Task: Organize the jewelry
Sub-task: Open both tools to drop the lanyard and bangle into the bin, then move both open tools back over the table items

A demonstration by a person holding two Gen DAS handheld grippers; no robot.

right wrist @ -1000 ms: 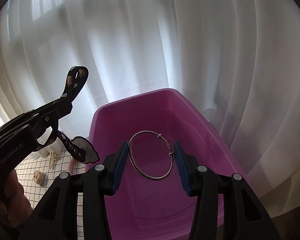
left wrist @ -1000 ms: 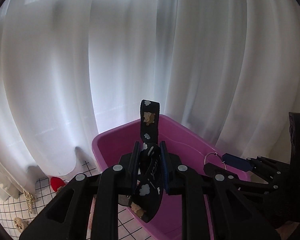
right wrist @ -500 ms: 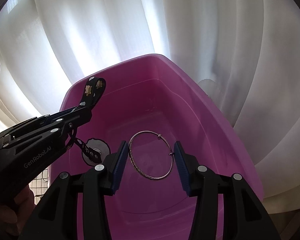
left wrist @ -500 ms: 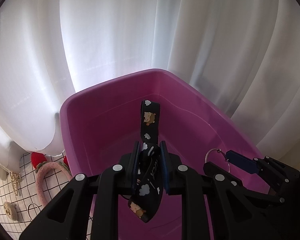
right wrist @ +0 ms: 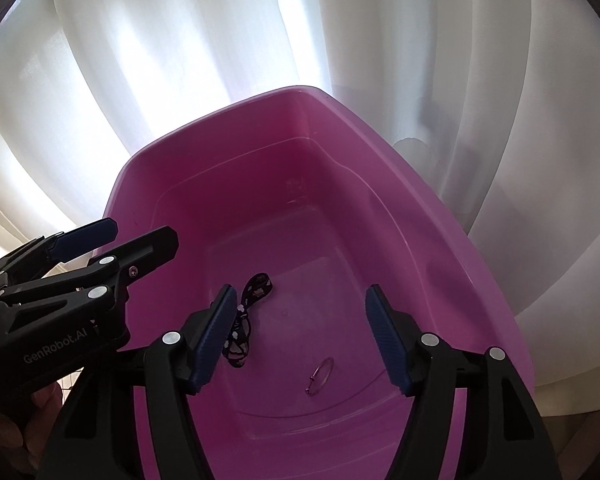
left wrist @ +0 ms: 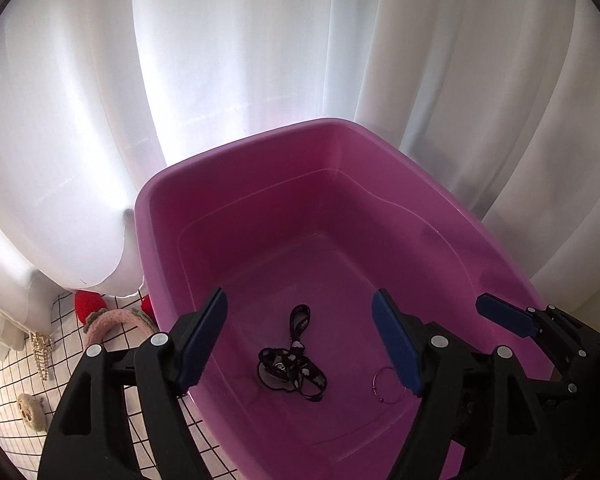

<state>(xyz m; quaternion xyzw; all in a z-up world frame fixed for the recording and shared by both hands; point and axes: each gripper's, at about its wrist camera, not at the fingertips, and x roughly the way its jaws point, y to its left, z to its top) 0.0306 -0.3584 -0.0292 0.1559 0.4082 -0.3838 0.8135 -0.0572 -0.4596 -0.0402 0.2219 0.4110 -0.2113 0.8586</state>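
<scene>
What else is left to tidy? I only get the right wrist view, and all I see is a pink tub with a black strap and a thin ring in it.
Observer: Left of the pink tub, on a checked cloth, a fuzzy pink band lies beside something red.
Visitor: Anything more out there?
Observer: Yes, a pearly chain hangs down by the curtain, with a small round beige piece nearer the camera.
Visitor: And inside the tub, is anything hidden from me?
Observer: The black strap ends in a bunched heap that your view cuts off; the thin ring lies apart from it.
</scene>
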